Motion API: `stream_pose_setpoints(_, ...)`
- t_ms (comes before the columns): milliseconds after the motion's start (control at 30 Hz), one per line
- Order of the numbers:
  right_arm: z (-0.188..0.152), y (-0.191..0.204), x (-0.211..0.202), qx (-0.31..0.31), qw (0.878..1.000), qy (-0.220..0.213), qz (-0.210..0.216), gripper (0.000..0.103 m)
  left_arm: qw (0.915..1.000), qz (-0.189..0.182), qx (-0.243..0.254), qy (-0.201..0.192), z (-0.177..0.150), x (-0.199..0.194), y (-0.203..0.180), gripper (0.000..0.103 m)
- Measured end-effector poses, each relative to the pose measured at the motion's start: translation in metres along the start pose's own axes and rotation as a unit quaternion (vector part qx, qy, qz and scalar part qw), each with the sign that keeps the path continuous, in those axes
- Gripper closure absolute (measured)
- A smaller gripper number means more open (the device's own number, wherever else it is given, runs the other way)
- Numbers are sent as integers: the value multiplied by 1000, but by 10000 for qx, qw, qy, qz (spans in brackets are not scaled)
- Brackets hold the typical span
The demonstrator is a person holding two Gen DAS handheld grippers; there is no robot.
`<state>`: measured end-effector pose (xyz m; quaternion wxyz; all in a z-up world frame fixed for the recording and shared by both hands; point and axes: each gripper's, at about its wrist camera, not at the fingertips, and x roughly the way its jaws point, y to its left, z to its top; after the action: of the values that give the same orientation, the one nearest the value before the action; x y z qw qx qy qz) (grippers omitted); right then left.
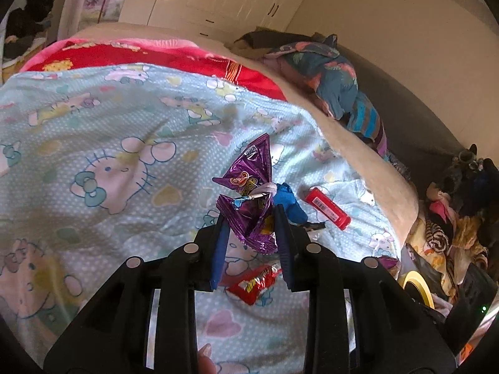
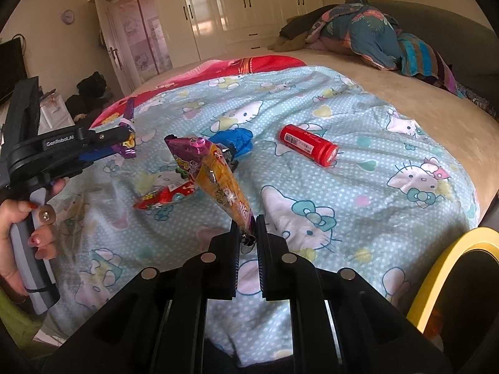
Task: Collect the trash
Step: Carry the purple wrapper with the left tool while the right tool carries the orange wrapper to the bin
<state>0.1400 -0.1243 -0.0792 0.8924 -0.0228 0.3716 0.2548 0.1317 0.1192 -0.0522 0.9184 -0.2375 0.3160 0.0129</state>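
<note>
Cream wardrobes (image 2: 237, 9) line the far wall of a bedroom, and in front of them a wide bed carries a pale blue cartoon-cat bedsheet (image 2: 358, 218), which serves as the landmark for everything else. Above that bedsheet, the left gripper (image 1: 251, 215) pinches a purple wrapper (image 1: 249, 193) between its blue fingers (image 1: 285, 240); the wrapper is tied in the middle like a bow and lifted clear of the fabric. In the right wrist view the same gripper shows at the left edge, held in a person's hand (image 2: 21, 221) with painted nails. The right gripper (image 2: 248, 227) has its jaws pressed together on the lower end of an orange and purple snack packet (image 2: 218, 174), which sticks up and away from it over the bedsheet. Lying on the bedsheet are a red cylindrical container (image 2: 308, 145) with a barcode label, a crumpled blue scrap (image 2: 237, 138) just beside a small dark piece, and a red snack wrapper (image 2: 165, 198) nearer the grippers. Beyond the bedsheet's far edge a red blanket (image 2: 249, 64) shows, and a heap of patterned clothes (image 2: 365, 31) lies toward the headboard side. Off the bedsheet's near right corner, a yellow-rimmed bin (image 2: 436, 280) stands partly in view.
</note>
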Motion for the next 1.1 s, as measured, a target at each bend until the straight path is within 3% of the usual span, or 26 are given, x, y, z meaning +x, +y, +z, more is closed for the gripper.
stream_pose_setpoints(500, -6, -1, -39, 128, 9997, -229, -13, 93, 9986, -409, 345, -55, -6, -27, -37, 81)
stream_pose_setpoints(1100, -21, -36, -77, 588, 9971, -362, -328, 93, 9915, -954, 885, 87, -24, -39, -97, 81)
